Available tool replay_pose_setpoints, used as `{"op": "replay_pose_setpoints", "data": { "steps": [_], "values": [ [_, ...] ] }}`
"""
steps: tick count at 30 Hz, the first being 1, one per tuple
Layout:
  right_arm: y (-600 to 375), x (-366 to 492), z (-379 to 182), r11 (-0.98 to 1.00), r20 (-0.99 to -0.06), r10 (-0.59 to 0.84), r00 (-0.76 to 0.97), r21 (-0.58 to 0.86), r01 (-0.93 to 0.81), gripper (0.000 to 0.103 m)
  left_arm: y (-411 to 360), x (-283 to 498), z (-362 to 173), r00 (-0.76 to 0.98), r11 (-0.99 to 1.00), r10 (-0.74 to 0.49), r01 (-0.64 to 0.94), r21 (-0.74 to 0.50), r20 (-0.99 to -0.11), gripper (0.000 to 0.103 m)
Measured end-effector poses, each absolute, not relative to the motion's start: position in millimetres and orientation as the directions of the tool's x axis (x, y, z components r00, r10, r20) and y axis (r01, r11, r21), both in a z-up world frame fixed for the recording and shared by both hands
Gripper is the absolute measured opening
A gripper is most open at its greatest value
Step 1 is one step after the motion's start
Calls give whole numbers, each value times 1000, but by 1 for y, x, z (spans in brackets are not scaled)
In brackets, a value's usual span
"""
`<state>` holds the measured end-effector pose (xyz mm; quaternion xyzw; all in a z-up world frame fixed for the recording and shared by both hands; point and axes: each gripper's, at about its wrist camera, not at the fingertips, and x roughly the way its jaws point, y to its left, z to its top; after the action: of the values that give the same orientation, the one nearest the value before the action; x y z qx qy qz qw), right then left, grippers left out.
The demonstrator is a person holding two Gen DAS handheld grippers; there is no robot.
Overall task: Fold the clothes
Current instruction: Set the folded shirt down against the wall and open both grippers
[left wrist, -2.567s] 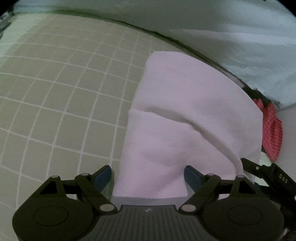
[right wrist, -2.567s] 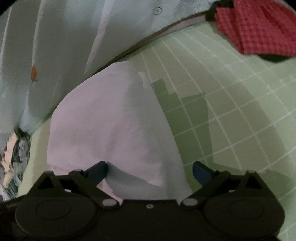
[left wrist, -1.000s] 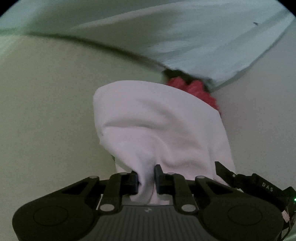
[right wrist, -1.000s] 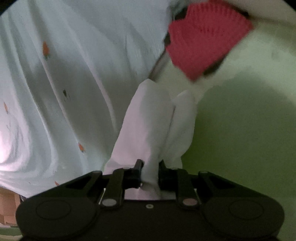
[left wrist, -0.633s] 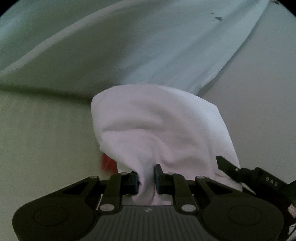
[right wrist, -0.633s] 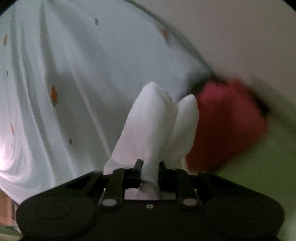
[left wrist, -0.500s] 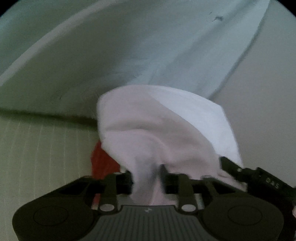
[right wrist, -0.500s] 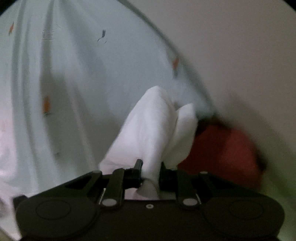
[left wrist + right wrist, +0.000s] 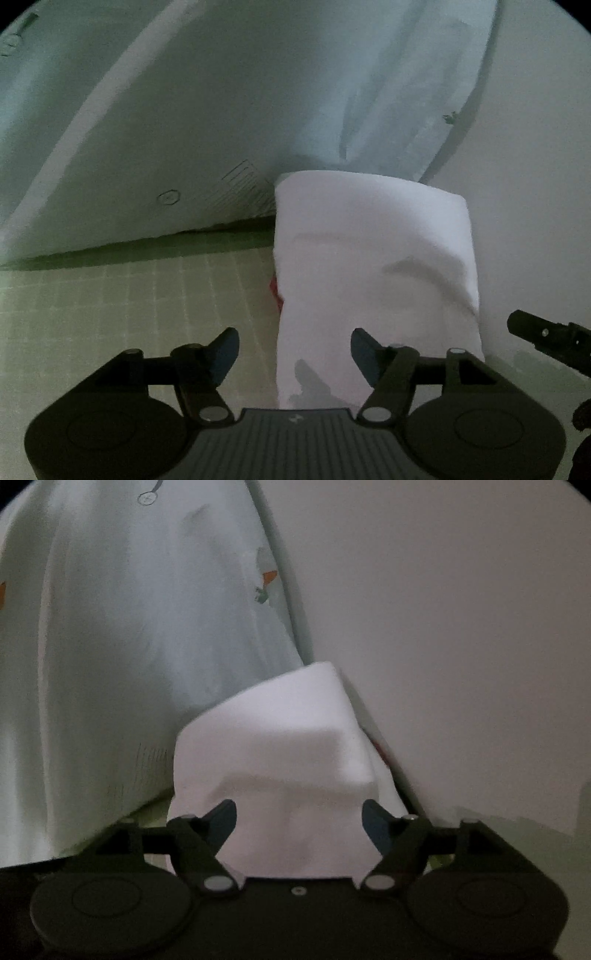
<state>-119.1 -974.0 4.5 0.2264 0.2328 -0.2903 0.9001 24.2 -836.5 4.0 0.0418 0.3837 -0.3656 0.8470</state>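
A folded white cloth [image 9: 373, 266] lies at the far edge of the green grid mat [image 9: 129, 306], on top of a red garment of which only a sliver [image 9: 275, 291] shows. My left gripper [image 9: 295, 350] is opening; the cloth's near end lies between its fingers but the pads do not press it. In the right wrist view the same white cloth [image 9: 291, 753] sits as a blocky fold. My right gripper [image 9: 299, 821] is opening too, its pads apart from the cloth that lies between them. Part of the right gripper [image 9: 546, 341] shows at the right of the left wrist view.
A pale blue printed sheet [image 9: 221, 110] hangs behind the mat, seen also in the right wrist view [image 9: 129, 627]. A plain pale wall [image 9: 461, 646] stands to the right. The mat stretches off to the left of the cloth.
Both grippers were shut on the white cloth and carried it across to the red garment. Now both have let go and the cloth rests there, covering the red garment.
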Motion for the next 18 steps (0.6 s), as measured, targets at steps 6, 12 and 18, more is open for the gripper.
{"op": "replay_pose_setpoints", "data": {
  "steps": [6,12,18],
  "values": [
    [-937,-172,24,752,-568,-441,695,189,631,85,-814,-5,26,461,704,-599,693,-156,-655,81],
    [-906,-210,36,759,-588,-430,685,176,627,87,-766,-49,46,465,693,-626,700,-173,-625,92],
    [-874,-235,34,783,-605,-418,678,138,606,87,-729,-86,49,479,711,-595,688,-145,-646,101]
  ]
}}
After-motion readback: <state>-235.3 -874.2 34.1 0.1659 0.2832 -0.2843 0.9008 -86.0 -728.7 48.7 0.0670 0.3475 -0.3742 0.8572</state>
